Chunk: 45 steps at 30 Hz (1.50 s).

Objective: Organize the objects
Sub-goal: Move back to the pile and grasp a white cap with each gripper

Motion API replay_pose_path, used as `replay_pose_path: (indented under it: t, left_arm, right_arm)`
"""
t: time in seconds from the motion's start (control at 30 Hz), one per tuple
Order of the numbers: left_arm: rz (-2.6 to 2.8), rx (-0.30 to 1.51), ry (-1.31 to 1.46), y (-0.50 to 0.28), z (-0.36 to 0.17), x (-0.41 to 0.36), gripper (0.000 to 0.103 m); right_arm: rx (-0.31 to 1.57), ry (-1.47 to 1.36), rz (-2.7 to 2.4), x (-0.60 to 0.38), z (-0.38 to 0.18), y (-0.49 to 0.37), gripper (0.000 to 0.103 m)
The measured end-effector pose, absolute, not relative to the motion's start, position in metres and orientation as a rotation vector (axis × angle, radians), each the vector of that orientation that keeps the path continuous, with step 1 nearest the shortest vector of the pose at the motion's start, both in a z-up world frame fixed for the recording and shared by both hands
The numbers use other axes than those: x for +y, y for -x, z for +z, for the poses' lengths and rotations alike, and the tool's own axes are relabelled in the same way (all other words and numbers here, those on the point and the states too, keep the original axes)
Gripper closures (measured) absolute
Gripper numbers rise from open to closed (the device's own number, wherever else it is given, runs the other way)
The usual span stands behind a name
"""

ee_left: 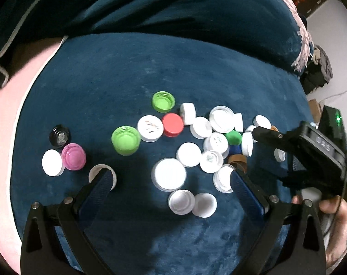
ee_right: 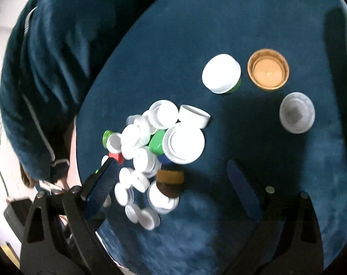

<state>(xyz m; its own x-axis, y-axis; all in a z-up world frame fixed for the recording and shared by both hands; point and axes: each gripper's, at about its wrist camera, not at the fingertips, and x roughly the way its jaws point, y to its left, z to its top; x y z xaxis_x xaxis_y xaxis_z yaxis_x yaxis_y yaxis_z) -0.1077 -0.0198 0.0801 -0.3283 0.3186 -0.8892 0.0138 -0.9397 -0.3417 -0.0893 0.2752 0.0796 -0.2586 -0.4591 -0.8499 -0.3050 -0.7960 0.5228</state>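
Many bottle caps lie on a dark blue velvet cushion (ee_left: 127, 73). In the left wrist view most are white (ee_left: 170, 174), with two light green ones (ee_left: 125, 140), a red one (ee_left: 173, 124), a pink one (ee_left: 73, 156) and a black one (ee_left: 60, 135). My left gripper (ee_left: 171, 181) is open and empty, low over the caps. My right gripper (ee_right: 171, 171) is open and empty above a pile of white caps (ee_right: 183, 143) with a brown cap (ee_right: 170, 182). It also shows in the left wrist view (ee_left: 260, 135) at the right.
In the right wrist view an orange cap (ee_right: 268, 69), a white cap (ee_right: 221, 73) and a grey-white cap (ee_right: 297, 112) lie apart on the cushion's far side. A dark blue back cushion (ee_left: 173, 6) rises behind. The seat's left edge meets a pale surface (ee_left: 4, 119).
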Motion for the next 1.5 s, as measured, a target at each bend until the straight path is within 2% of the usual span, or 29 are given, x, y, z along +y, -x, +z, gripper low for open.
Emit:
replay_pose_path:
  t: [0.1,0.17,0.23,0.3,0.43,0.63,0.73,0.77,0.8,0.87,0.93,0.97,1.0,1.07,1.23,1.5]
  left_arm:
    - [2.374,-0.433,1.704,0.108,0.077,-0.025,0.001]
    - [2.364,-0.441,1.707,0.108,0.075,-0.028,0.001]
    - [2.363,-0.448,1.713,0.108,0.073,-0.03,0.001]
    - [2.357,-0.461,1.717,0.109,0.072,-0.031,0.001]
    - [2.349,-0.437,1.704,0.108,0.071,-0.025,0.001]
    - [2.367,-0.184,1.696,0.102,0.066,0.002,0.002]
    - [2.361,-0.118,1.663,0.102,0.062,0.011,0.005]
    - [2.353,-0.112,1.659,0.103,0.06,0.013,0.009]
    - [2.342,-0.105,1.662,0.105,0.056,0.016,0.018]
    - [2.303,-0.108,1.697,0.107,0.044,0.016,0.024]
    - [2.287,-0.149,1.712,0.108,0.036,0.014,0.041]
    - [2.298,-0.16,1.712,0.109,0.038,0.012,0.059]
    - [2.298,-0.167,1.712,0.109,0.04,0.01,0.062]
    - [2.305,-0.241,1.679,0.109,0.051,0.004,0.062]
    - [2.329,-0.277,1.586,0.101,0.084,0.008,0.062]
    - [2.316,-0.185,1.468,0.087,0.125,0.058,0.062]
  right_arm:
    - [-1.002,-1.866,-2.217,0.274,0.071,0.092,0.011]
    - [-1.042,-1.871,-2.21,0.275,0.066,0.093,0.024]
    - [-1.056,-1.886,-2.204,0.275,0.061,0.094,0.046]
    - [-1.054,-1.893,-2.195,0.276,0.059,0.093,0.061]
    - [-1.039,-1.887,-2.208,0.278,0.066,0.086,0.062]
    - [-0.924,-1.923,-2.247,0.272,0.075,0.076,0.061]
    - [-0.91,-1.919,-2.24,0.268,0.075,0.073,0.061]
    - [-0.905,-1.919,-2.237,0.267,0.074,0.073,0.061]
    - [-0.903,-1.92,-2.235,0.27,0.074,0.077,0.061]
    - [-0.885,-1.923,-2.233,0.267,0.074,0.076,0.061]
    - [-0.867,-1.925,-2.234,0.265,0.074,0.074,0.061]
    - [-0.859,-1.925,-2.233,0.264,0.075,0.073,0.061]
    - [-0.853,-1.925,-2.233,0.264,0.076,0.075,0.061]
    - [-0.841,-1.919,-2.238,0.267,0.08,0.074,0.061]
    - [-0.828,-1.905,-2.246,0.268,0.091,0.07,0.061]
    - [-0.828,-1.814,-2.297,0.296,0.139,0.033,0.061]
